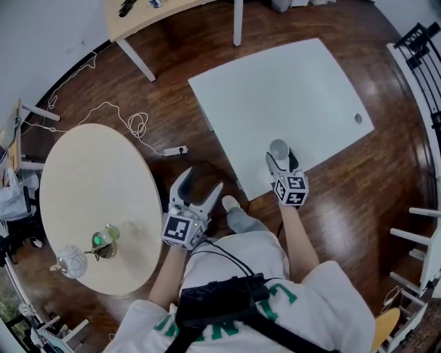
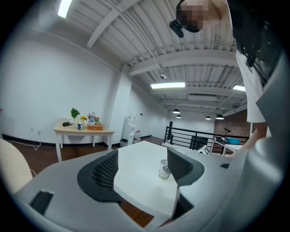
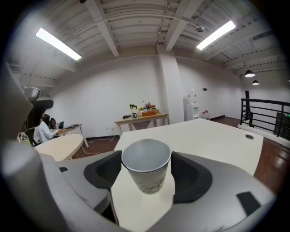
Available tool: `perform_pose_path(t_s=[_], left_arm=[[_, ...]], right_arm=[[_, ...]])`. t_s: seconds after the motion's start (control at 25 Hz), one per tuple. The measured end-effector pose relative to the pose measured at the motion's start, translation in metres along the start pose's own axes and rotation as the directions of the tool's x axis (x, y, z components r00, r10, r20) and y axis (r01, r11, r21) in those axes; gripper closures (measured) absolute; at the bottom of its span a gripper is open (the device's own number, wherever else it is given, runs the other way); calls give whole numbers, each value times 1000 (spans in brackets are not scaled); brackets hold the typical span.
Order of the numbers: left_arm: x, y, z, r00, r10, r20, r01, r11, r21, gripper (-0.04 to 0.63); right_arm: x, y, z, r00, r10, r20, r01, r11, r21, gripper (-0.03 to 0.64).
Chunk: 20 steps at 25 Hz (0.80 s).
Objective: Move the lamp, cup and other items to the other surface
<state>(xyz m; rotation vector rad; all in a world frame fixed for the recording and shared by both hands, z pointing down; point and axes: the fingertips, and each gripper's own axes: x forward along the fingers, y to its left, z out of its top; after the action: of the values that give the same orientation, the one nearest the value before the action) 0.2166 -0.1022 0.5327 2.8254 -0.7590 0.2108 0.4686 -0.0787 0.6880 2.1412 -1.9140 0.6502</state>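
A white paper cup [image 3: 147, 180] stands upright between the pads of my right gripper [image 3: 146, 166], which is shut on it just over the near edge of the white rectangular table [image 1: 289, 89]. The head view shows the same cup [image 1: 278, 147] in that gripper [image 1: 280, 161]. My left gripper [image 1: 203, 180] hangs open and empty over the wooden floor between the two tables; in its own view the jaws [image 2: 142, 168] frame the cup [image 2: 164, 171]. On the round beige table [image 1: 89, 179] sit a small gold and green lamp [image 1: 103, 243] and a glass globe piece [image 1: 71, 260].
A white power strip and cable [image 1: 176, 149] lie on the floor between the tables. A wooden side table [image 1: 141, 15] with small items stands at the back. A black railing [image 1: 422, 48] and white chair frames [image 1: 424, 241] line the right side.
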Motion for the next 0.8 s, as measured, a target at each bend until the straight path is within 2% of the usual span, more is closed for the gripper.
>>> perform_pose_path(t_s=[0.12, 0.24, 0.32, 0.44, 0.52, 0.6, 0.8], left_arm=[[-24, 11, 3, 999, 28, 23, -28, 1000, 0, 270], [-54, 25, 0, 996, 74, 49, -75, 997, 15, 270], [-73, 33, 5, 990, 128, 62, -128, 992, -9, 270], [-113, 51, 0, 975, 214, 61, -213, 977, -21, 270], [-144, 66, -4, 959, 277, 66, -276, 961, -26, 270], [-177, 81, -8, 934, 351, 74, -348, 936, -41, 270], [-262, 108, -18, 843, 530, 87, -522, 847, -102, 270]], right_arm=[[-9, 46, 18, 997, 73, 26, -73, 997, -24, 262], [-14, 99, 26, 987, 157, 22, -153, 981, -120, 262], [-15, 138, 32, 972, 235, 8, -230, 959, -163, 262], [-14, 201, 32, 935, 353, -28, -352, 919, -177, 262], [-10, 244, 26, 905, 423, -56, -425, 885, -187, 262], [-3, 288, 19, 866, 494, -80, -500, 844, -196, 262], [6, 413, 3, 730, 664, -163, -682, 693, -233, 262]])
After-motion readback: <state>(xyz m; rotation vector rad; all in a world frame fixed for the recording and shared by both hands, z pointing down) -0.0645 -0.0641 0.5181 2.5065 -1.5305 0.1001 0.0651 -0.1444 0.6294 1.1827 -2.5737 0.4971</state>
